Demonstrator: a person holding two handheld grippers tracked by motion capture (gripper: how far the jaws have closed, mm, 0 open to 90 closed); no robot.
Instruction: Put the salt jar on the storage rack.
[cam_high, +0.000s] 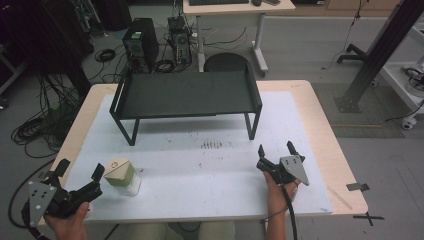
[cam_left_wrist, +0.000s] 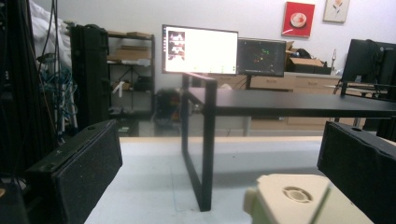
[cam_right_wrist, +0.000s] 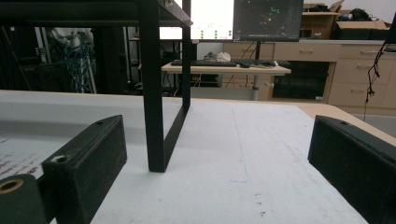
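Tabletop (cam_high: 210, 165) carries a black shelf (cam_high: 185, 95) at its far side, and a small carton (cam_high: 121, 176) with a round cap stands upright well in front of the shelf's left legs. Left gripper (cam_high: 80, 172) is just left of the carton, jaws wide and holding nothing; right gripper (cam_high: 276, 150) sits in front of the shelf's right leg, also wide and free. Looks like the approach step: next the left gripper needs to slide right around the carton and close.
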